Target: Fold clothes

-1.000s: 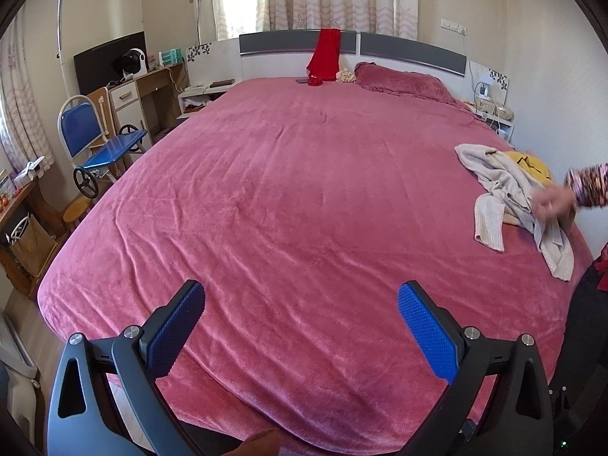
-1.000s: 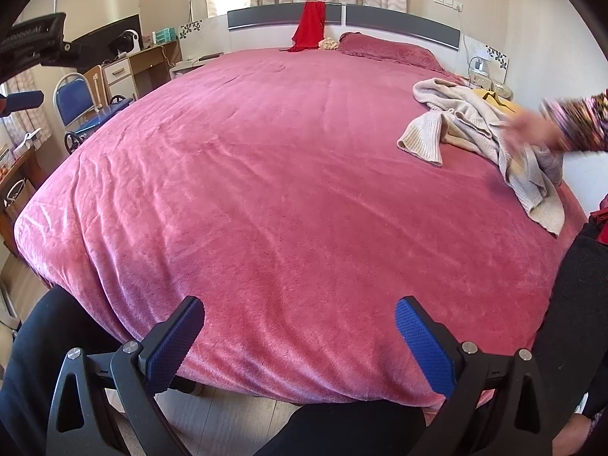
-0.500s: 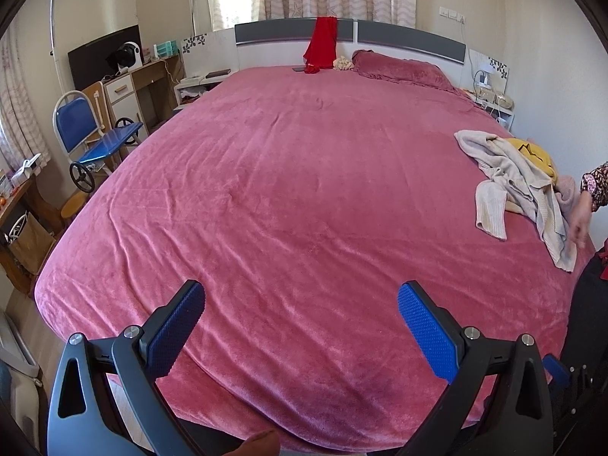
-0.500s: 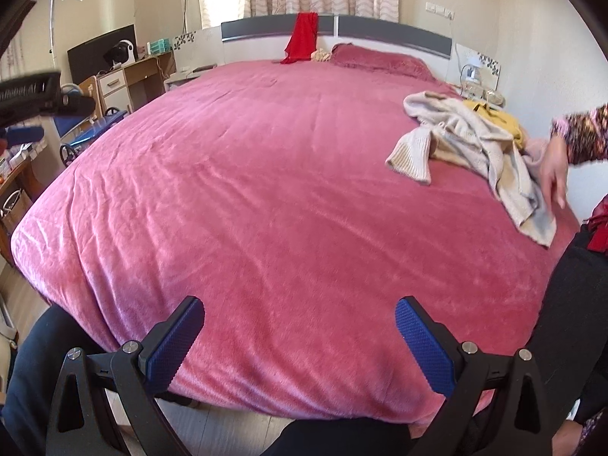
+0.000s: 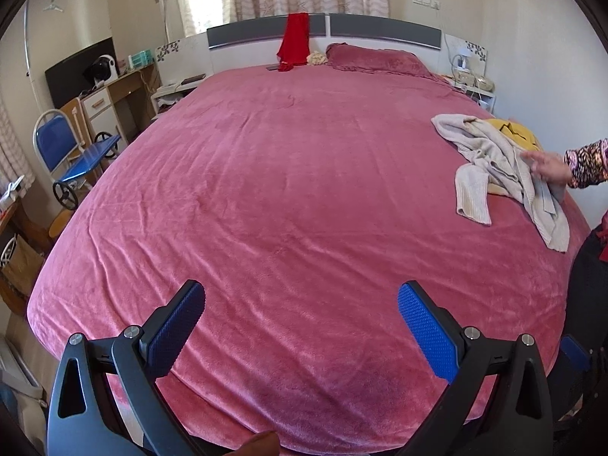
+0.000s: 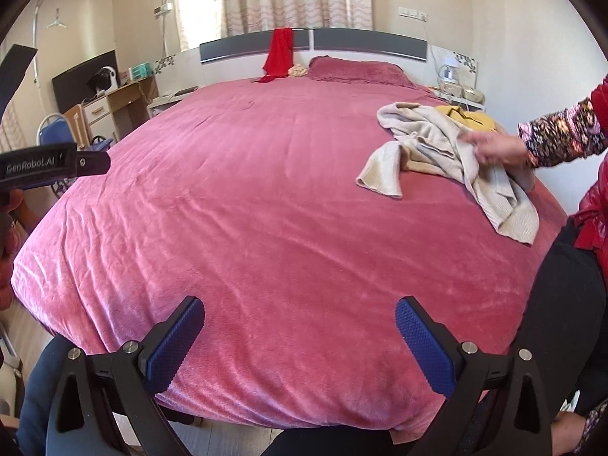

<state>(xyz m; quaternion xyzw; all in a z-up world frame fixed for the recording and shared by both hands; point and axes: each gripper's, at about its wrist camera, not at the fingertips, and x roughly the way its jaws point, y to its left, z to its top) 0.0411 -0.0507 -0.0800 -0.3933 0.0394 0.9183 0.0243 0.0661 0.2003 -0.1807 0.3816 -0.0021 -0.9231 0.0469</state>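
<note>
My left gripper [image 5: 300, 323] and right gripper [image 6: 300, 326] both hang wide apart, holding nothing, over the bed [image 6: 247, 209]. The beige knit sweater [image 6: 437, 148] lies crumpled near the bed's right edge, under another person's hand [image 6: 494, 150]. It looks soft, light and floppy; I'd pinch its loose hem or sleeve edge.
</note>
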